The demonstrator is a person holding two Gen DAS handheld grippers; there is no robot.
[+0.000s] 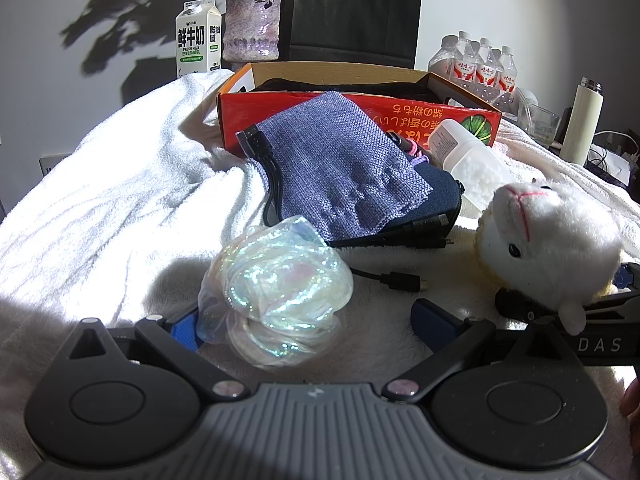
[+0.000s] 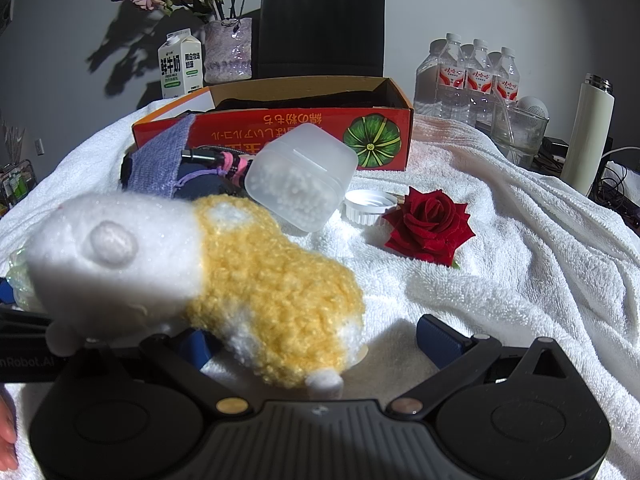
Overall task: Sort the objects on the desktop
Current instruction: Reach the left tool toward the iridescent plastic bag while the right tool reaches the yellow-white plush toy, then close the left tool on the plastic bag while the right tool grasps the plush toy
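Note:
My left gripper point(image 1: 308, 324) is open, its blue fingers on either side of a crumpled iridescent plastic bag point(image 1: 280, 300) that lies on the white towel point(image 1: 120, 200). A white and yellow plush animal point(image 2: 240, 272) lies between the fingers of my right gripper point(image 2: 316, 342), which is also open; the right finger point(image 2: 440, 340) stands clear of the plush animal point(image 1: 548, 248). Behind them lie a blue woven pouch point(image 1: 336, 168), black USB cables point(image 1: 400, 280), a tipped translucent bottle of white beads point(image 2: 304, 176), its white cap point(image 2: 370, 202) and a red rose point(image 2: 430, 224).
An open red cardboard box point(image 2: 280, 132) stands at the back of the towel. Beyond it are a milk carton point(image 1: 198, 38), a vase of flowers point(image 1: 252, 28), a black paper bag point(image 2: 322, 24), water bottles point(image 2: 468, 76), a glass point(image 2: 520, 132) and a white flask point(image 2: 588, 132).

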